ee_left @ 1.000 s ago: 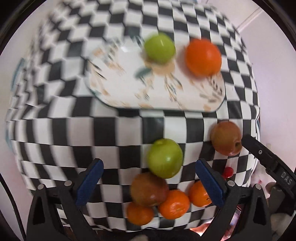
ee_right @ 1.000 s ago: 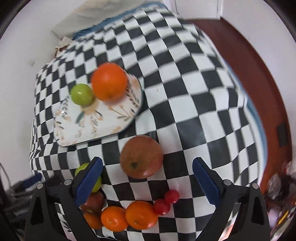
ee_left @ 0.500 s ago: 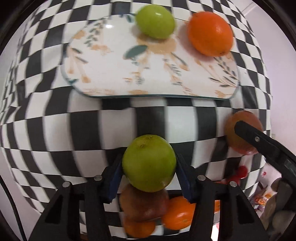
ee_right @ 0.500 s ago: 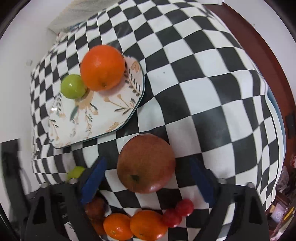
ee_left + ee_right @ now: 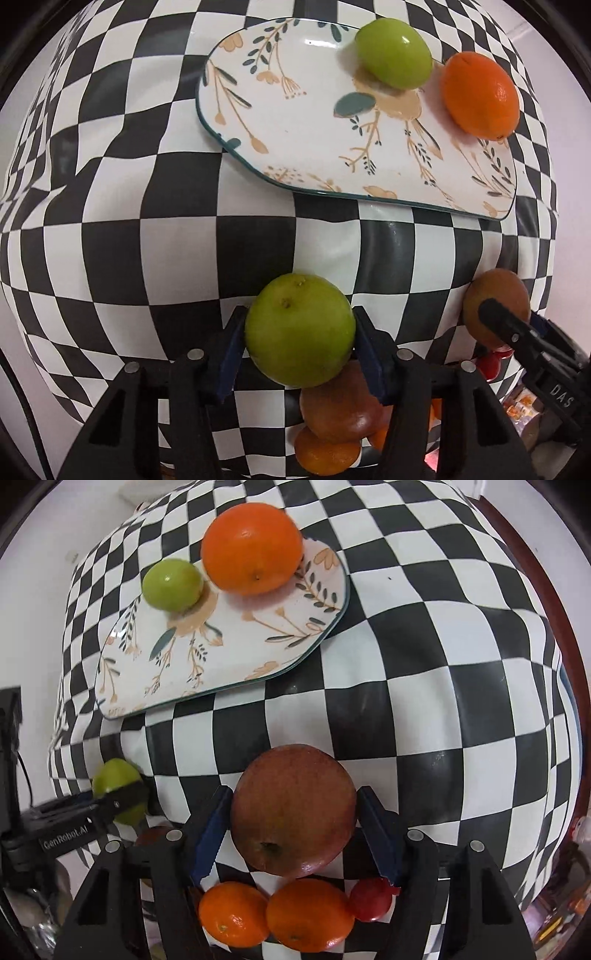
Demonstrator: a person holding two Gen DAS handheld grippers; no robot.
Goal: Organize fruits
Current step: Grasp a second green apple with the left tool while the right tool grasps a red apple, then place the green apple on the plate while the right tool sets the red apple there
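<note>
My left gripper (image 5: 300,345) is shut on a green apple (image 5: 300,330), which also shows in the right wrist view (image 5: 114,782). My right gripper (image 5: 293,830) is shut on a red-brown apple (image 5: 293,814), which also shows in the left wrist view (image 5: 495,302). A floral plate (image 5: 314,122) lies farther back with another green fruit (image 5: 393,57) and an orange (image 5: 480,96) on it. In the right wrist view the plate (image 5: 229,646) holds the same green fruit (image 5: 171,585) and orange (image 5: 253,548).
Loose fruit lies at the near table edge: two oranges (image 5: 234,917) (image 5: 308,919), a small red fruit (image 5: 371,899) and a brown fruit (image 5: 341,410). A checkered cloth (image 5: 424,664) covers the table. The table's right edge drops off near a dark red rim (image 5: 532,579).
Both grippers closed: the left on the green apple, the right on the red-brown apple. Both views have shifted, with the plate now nearer in them.
</note>
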